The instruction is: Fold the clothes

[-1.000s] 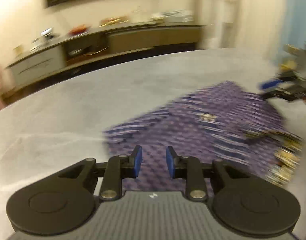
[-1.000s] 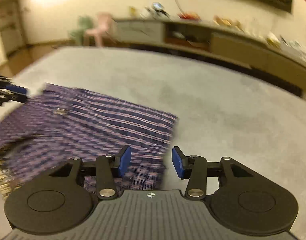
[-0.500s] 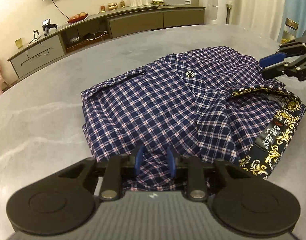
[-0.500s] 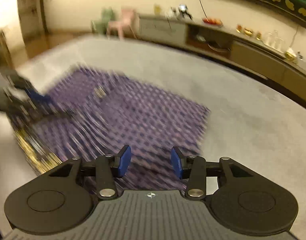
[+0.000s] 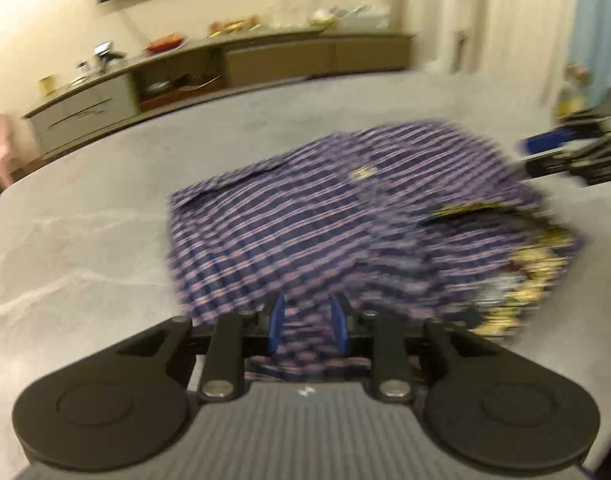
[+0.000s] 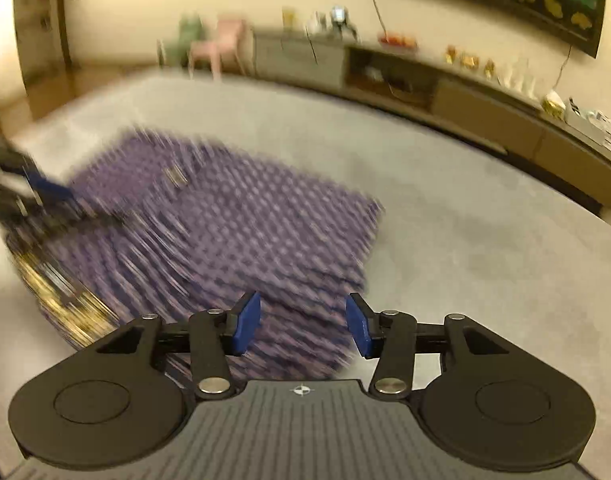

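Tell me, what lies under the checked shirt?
The checked shirt lies on the grey table. Whatever is beneath its folded layers is covered, so I cannot see it.

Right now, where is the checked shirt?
The checked shirt lies folded on the grey table, in front of both tongs; the left tongs straddle its near edge, its gold-patterned collar toward the right tongs.

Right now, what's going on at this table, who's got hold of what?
A person is folding a plaid shirt on a grey table with two handheld grippers. The left gripper has its pads either side of a bunch of the shirt's near edge and looks closed on it. The right gripper is open above the shirt's other end, holding nothing. The shirt lies roughly folded, its gold-patterned collar lining showing. Both views are motion-blurred.
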{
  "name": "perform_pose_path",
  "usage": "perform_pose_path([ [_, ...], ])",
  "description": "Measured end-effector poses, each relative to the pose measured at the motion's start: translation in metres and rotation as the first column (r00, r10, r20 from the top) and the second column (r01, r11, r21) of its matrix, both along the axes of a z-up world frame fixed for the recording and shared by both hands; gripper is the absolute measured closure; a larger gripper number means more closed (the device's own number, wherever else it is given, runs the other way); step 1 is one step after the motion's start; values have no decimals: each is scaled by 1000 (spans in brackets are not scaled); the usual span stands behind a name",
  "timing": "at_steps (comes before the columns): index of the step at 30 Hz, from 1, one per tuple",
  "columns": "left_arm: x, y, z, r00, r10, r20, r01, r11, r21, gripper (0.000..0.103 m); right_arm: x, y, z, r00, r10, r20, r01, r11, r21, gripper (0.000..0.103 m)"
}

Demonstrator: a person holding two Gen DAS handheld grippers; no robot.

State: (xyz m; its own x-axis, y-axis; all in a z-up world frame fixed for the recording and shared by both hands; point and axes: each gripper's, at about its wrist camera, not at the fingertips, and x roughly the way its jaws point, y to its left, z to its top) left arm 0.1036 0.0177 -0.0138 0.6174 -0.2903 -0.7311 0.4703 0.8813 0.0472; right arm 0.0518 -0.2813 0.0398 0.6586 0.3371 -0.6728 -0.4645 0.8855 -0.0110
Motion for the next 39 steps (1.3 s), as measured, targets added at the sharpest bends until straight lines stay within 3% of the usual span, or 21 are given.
perform_pose_path([
  [1, -9, -2, 5, 999, -43, 2, 43, 999, -13, 77, -4, 4, 2, 1000, 15, 14, -15, 1000, 24, 52],
  [4, -24, -10, -9, 988, -150, -45, 152, 987, 48, 77, 0, 18, -17, 998, 51, -26, -51, 999, -9, 52],
  [7, -17, -1, -16, 987, -147, -66, 148, 989, 11, 76, 10, 15, -30, 995, 41, -87, -43, 999, -16, 51],
  [8, -13, -1, -18, 989, -141, -47, 143, 989, 42, 78, 13, 12, -32, 994, 33, -103, -34, 999, -9, 51],
  [10, -6, -2, -22, 992, -129, -10, 130, 986, 104, 74, 7, 14, -34, 996, 20, -91, -25, 998, -62, 51],
  [11, 2, -4, -22, 994, -106, 11, 103, 987, 124, 73, 3, 19, -34, 996, 2, -87, -9, 997, -78, 51],
  [12, 16, -7, -22, 998, -29, 63, 17, 983, 181, 75, -1, 25, -34, 996, -15, -83, 7, 996, -94, 51],
  [13, 29, -8, -23, 991, 63, 118, -89, 969, 233, 79, -10, 38, -36, 997, -13, -82, 4, 994, -105, 54],
  [14, 44, -3, -21, 972, 171, 159, -208, 944, 257, 85, -27, 56, -38, 993, 58, -99, -66, 994, -87, 58],
  [15, 55, 8, -14, 949, 264, 169, -299, 924, 237, 87, -45, 75, -40, 984, 133, -116, -141, 988, -66, 58],
  [17, 56, 29, 14, 921, 356, 158, -376, 918, 126, 86, -81, 105, -39, 913, 384, -141, -382, 923, 40, 60],
  [18, 45, 21, 14, 942, 304, 140, -321, 939, 122, 84, -88, 111, -33, 898, 426, -107, -423, 905, 54, 60],
  [22, 0, -12, 13, 994, 83, 71, -89, 991, 96, 81, -56, 78, -6, 955, 296, 8, -294, 946, 135, 58],
  [26, -45, -45, 13, 989, -147, 10, 146, 988, 55, 79, -11, 76, -33, 989, 146, 4, -146, 988, 40, 58],
  [28, -51, -58, -11, 983, -180, -35, 183, 974, 131, 79, 1, 84, -50, 993, 119, 0, -119, 992, -28, 58],
  [31, -37, -40, -15, 993, -121, -1, 120, 979, 163, 83, -23, 111, -49, 968, 246, -46, -245, 969, 23, 57],
  [32, -29, -35, -15, 997, -51, 56, 36, 969, 243, 99, -31, 120, -49, 956, 288, -60, -286, 957, 42, 56],
  [35, -6, 2, -1, 973, 179, 147, -215, 934, 286, 95, -55, 148, -49, 906, 411, -96, -402, 910, 100, 59],
  [37, -18, 27, 26, 962, 217, 164, -246, 953, 179, 87, -65, 160, -38, 886, 459, -64, -449, 885, 125, 59],
  [39, -36, 29, 37, 972, 178, 156, -198, 972, 129, 85, -51, 159, -20, 917, 399, 12, -399, 912, 99, 59],
])
